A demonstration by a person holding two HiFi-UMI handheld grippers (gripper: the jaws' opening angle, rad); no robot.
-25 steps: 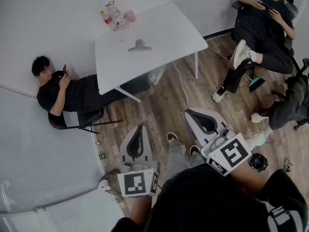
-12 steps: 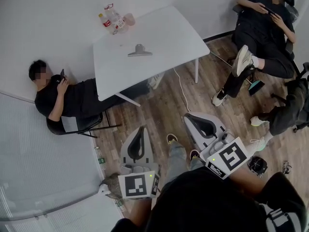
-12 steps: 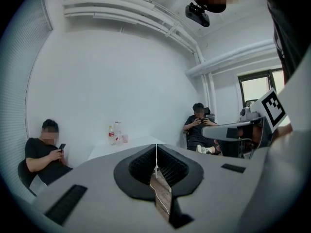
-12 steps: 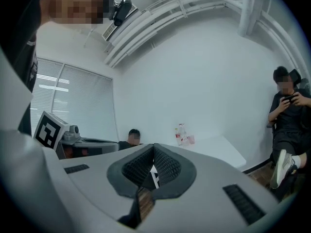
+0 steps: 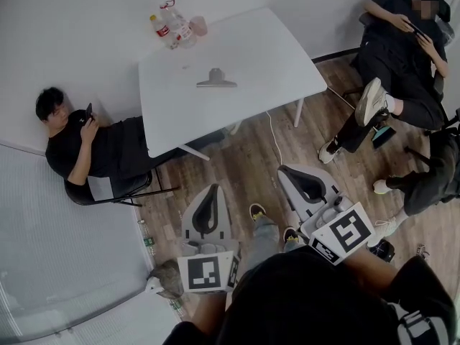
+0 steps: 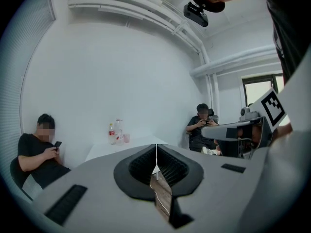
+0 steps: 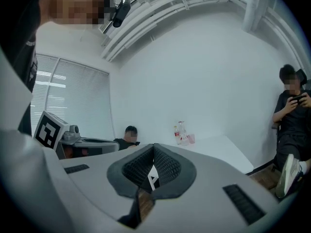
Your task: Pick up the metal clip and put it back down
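The metal clip lies on the white table, long axis 9-to-3 o'clock, well ahead of both closed, empty grippers: at 12 o'clock from the left gripper, 11 o'clock from the right gripper, neither clearly nearer.

Wears black top, grey trousers; pale grey left tongs and right tongs bear marker cubes
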